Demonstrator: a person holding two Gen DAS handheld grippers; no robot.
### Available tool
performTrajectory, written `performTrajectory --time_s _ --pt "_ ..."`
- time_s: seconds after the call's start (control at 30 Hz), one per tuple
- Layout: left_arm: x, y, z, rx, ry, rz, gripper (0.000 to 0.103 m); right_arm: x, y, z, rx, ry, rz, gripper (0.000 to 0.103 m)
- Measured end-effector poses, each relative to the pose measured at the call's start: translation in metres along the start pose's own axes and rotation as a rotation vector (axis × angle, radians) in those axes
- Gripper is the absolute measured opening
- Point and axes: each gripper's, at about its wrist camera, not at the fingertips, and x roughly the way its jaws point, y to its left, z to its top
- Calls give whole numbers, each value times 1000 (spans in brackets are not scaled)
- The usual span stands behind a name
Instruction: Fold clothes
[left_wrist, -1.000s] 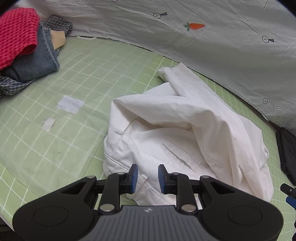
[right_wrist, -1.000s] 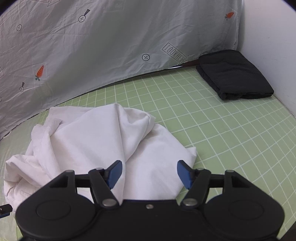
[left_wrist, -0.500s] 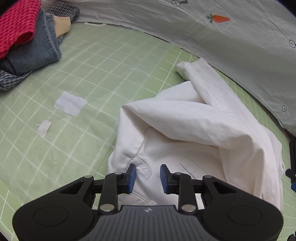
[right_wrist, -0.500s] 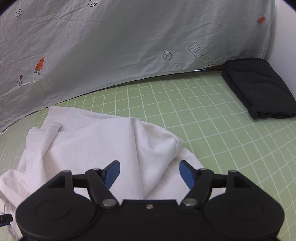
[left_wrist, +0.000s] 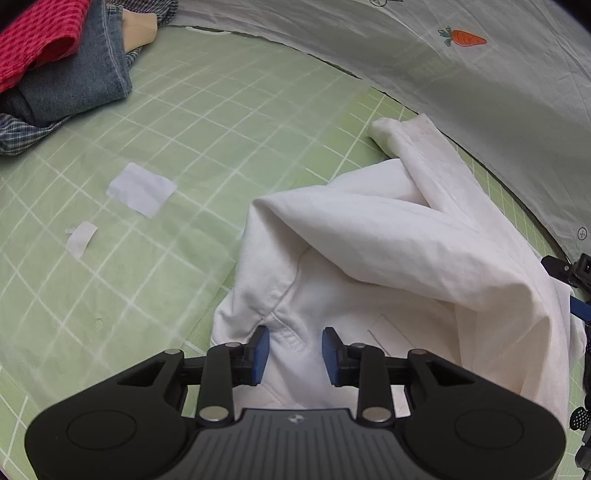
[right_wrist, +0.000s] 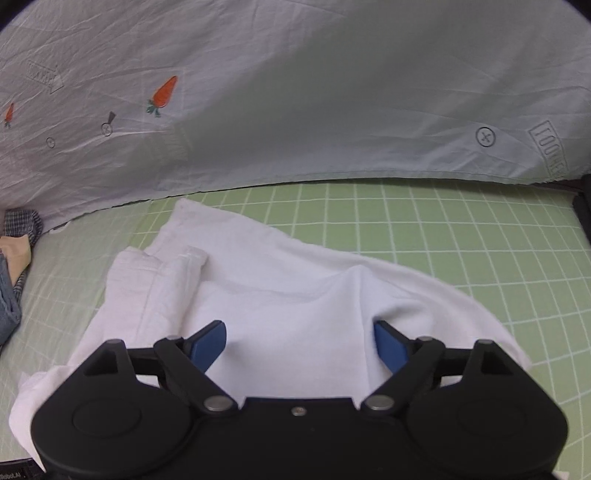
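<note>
A crumpled white garment (left_wrist: 369, 251) lies on the green grid mat (left_wrist: 203, 140); it also shows in the right wrist view (right_wrist: 288, 291). My left gripper (left_wrist: 295, 354) is open, its blue pads straddling a seam at the garment's near left edge. My right gripper (right_wrist: 299, 345) is wide open just over a raised fold in the garment's middle, holding nothing. A part of the right gripper shows at the right edge of the left wrist view (left_wrist: 576, 288).
A pile of clothes, red (left_wrist: 37, 40), denim (left_wrist: 74, 85) and plaid, sits at the far left. Two white paper scraps (left_wrist: 140, 188) lie on the mat. A grey carrot-print sheet (right_wrist: 295, 92) hangs along the back. The mat (right_wrist: 461, 236) runs on to the right.
Both grippers have moved in lower over the white garment. The right view has swung left, so the black folded cloth has almost left the frame. The left jaws have opened slightly.
</note>
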Motion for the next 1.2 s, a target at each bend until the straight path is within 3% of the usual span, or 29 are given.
performTrajectory --time_s 0.2,0.27,0.37,0.5,0.63,0.7,0.73,0.83,0.9,1.07,1.2 --pt "-5 -4 -1 17 18 20 40 -25 5 -6 -22 -65 -144 85" --pt "-8 -4 -1 19 24 21 40 -35 1 -5 -20 -108 -145 85" --pt "-10 -4 -1 23 29 20 41 -35 4 -1 -31 -100 -35 85" --pt "-19 -2 -4 14 17 5 44 -22 17 -6 -24 -23 142 83" --pt "-22 6 -7 -17 10 -21 44 -12 31 -22 -63 57 208 74" --pt "-22 10 -7 -38 12 -32 44 -11 35 -29 -101 74 203 66" --pt "-22 10 -7 -45 11 -35 44 -12 37 -31 -123 79 209 55" --pt "-21 8 -6 -39 10 -33 44 -16 35 -34 -147 84 261 3" --pt "-18 7 -6 -22 12 -25 44 -25 29 -33 -131 27 256 3" --pt "-14 5 -8 8 14 -12 44 -70 -22 -13 -48 -182 63 2" --pt "-13 5 -7 7 15 -12 44 -112 -98 -5 130 -295 -175 2"
